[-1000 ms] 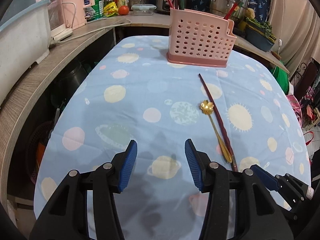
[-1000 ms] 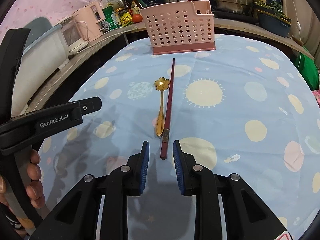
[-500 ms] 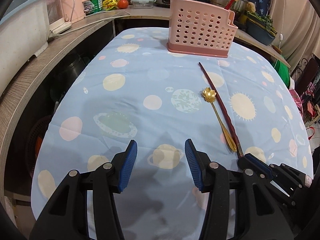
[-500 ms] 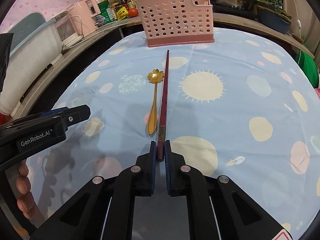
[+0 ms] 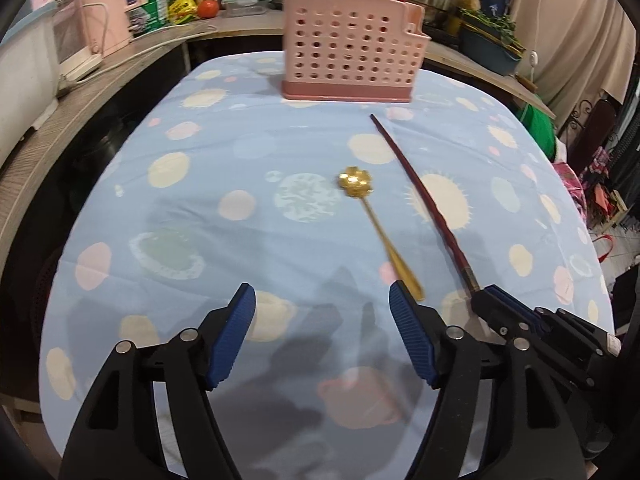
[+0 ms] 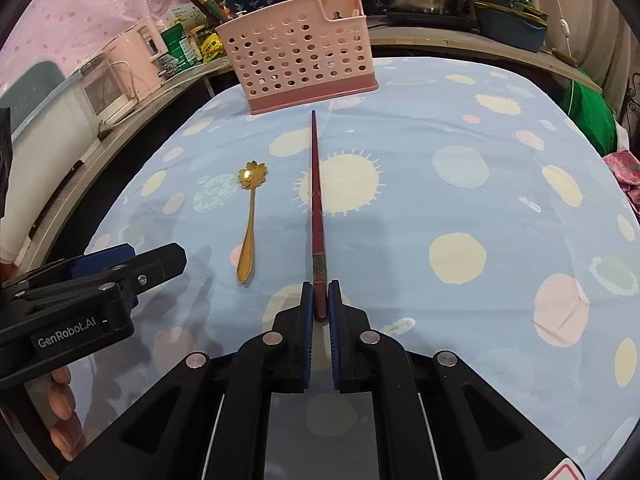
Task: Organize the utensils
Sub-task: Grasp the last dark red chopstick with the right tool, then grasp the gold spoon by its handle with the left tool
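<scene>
**Chopstick clamped at its butt end, spoon flat on the cloth**

Chopstick (image 6: 316,200), dark red with a patterned band near its thick end, runs lengthwise down the middle of the table (image 6: 500,168), its thin tip pointing at the far edge and stopping just short of the pink perforated utensil holder (image 6: 300,52). The right gripper (image 6: 320,304) has its blue pads pressed together on the thick end of that chopstick; whether the stick is off the cloth or lying on it cannot be told from either view.

Just to the left of the chopstick, apart from it and roughly parallel, lies the gold spoon (image 6: 250,220) with a flower-shaped bowl, bowl toward the far edge, handle toward the near edge.

The left gripper (image 5: 322,336) hovers over the near part of the table with its pads wide apart, nothing between them; the spoon's handle tip sits just ahead of its right pad (image 5: 408,340).

The holder stands upright at the far end of the table. A wooden counter (image 5: 80,108) borders the left edge, carrying a pink appliance (image 5: 116,8).
</scene>
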Demonstrator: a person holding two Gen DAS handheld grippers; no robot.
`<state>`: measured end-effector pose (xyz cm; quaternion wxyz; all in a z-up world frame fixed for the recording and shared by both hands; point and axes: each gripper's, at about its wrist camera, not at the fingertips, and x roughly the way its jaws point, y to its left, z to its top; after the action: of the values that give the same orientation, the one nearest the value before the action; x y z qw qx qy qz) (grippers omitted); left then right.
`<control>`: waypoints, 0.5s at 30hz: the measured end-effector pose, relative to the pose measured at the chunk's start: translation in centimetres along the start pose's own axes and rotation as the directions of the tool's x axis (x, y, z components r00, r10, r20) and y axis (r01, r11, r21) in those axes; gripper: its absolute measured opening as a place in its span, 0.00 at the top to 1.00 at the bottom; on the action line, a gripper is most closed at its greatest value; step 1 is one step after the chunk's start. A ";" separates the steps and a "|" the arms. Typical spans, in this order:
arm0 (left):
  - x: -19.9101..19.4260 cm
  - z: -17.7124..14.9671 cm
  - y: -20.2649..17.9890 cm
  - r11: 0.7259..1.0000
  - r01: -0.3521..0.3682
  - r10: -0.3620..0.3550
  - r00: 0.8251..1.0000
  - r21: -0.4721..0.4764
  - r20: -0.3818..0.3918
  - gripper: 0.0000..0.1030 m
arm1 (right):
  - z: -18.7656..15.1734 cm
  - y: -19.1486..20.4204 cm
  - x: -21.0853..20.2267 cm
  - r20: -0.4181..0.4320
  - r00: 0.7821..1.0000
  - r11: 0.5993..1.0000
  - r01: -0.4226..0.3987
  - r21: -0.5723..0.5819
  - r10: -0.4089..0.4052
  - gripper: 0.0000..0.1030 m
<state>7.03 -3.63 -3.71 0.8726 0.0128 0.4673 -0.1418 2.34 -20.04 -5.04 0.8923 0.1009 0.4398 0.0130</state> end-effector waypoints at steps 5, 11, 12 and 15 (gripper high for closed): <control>1.0 0.2 -2.4 0.999 0.035 -0.034 0.999 0.033 -0.017 0.36 | -0.1 -1.0 -0.4 0.006 1.000 1.000 0.007 0.016 -0.007 0.93; 2.5 0.0 -3.8 0.998 0.040 -0.038 0.998 0.054 -0.047 0.47 | -0.3 -1.4 -0.5 0.005 1.000 1.000 0.003 0.018 -0.003 0.93; 2.9 -0.1 -3.8 0.998 0.045 -0.042 0.997 0.052 -0.062 0.51 | -0.4 -1.4 -0.5 0.005 1.000 1.000 0.001 0.017 -0.001 0.93; 3.0 -0.2 -3.8 0.998 0.042 -0.040 0.998 0.052 -0.056 0.57 | -0.5 -1.2 -0.5 0.004 1.000 1.000 -0.004 0.011 0.004 0.93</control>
<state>7.46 -7.94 -5.86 0.8556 0.0303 0.4874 -0.1716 1.56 -21.22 -5.23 0.8925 0.1067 0.4380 0.0121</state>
